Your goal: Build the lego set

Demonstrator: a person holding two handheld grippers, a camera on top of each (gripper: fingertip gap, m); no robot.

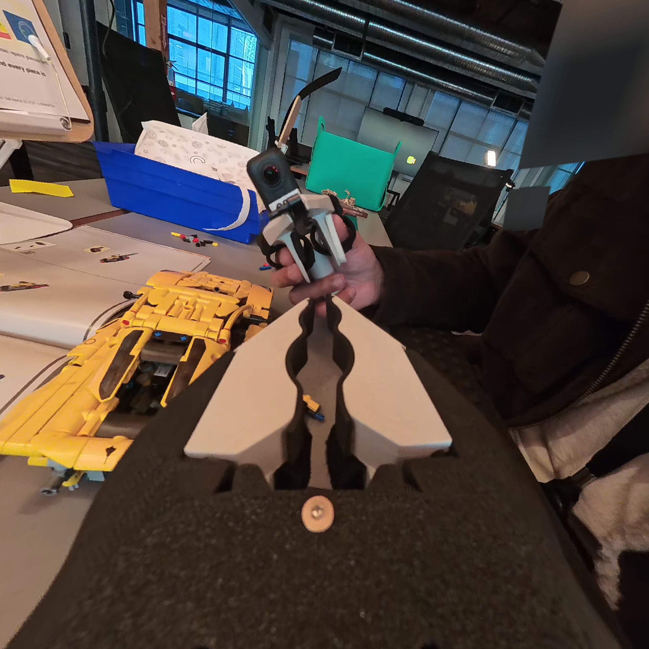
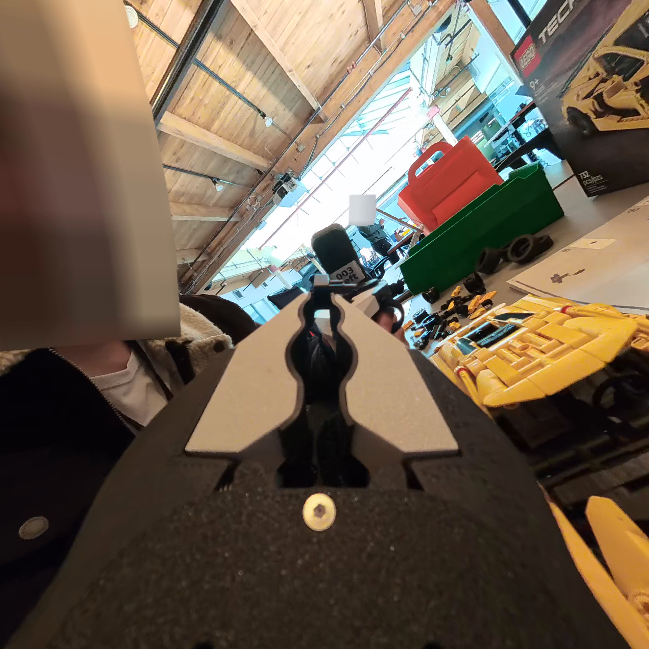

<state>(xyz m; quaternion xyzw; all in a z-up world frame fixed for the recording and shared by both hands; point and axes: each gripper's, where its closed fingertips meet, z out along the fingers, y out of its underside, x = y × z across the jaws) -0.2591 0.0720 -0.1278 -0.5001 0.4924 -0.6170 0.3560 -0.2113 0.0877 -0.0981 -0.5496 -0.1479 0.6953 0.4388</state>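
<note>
A yellow lego car (image 1: 168,333) lies on the table (image 1: 228,260) to the left of my left gripper (image 1: 319,303). It also shows at the right of the right wrist view (image 2: 526,351). The left gripper's jaws stand a narrow gap apart with nothing seen between them. Through the gap a small yellow and blue piece (image 1: 312,407) lies on the table. My right gripper (image 2: 319,302) has its pads together. I cannot tell whether anything is between its tips. The two grippers face each other closely in the air. The right gripper (image 1: 305,238) appears in a hand just past the left tips, and the left gripper (image 2: 368,298) just past the right tips.
Loose small pieces (image 1: 195,239) lie by a blue bin (image 1: 175,196). More yellow and black pieces (image 2: 453,309) and black tyres (image 2: 519,249) lie by a green bin (image 2: 484,238) holding a red case (image 2: 449,179). Instruction sheets (image 1: 105,256) lie under the car. The set's box (image 2: 597,87) stands behind. The person's jacket (image 1: 526,281) fills the right. The tips of one gripper are about 7 cm away from the tips of the other.
</note>
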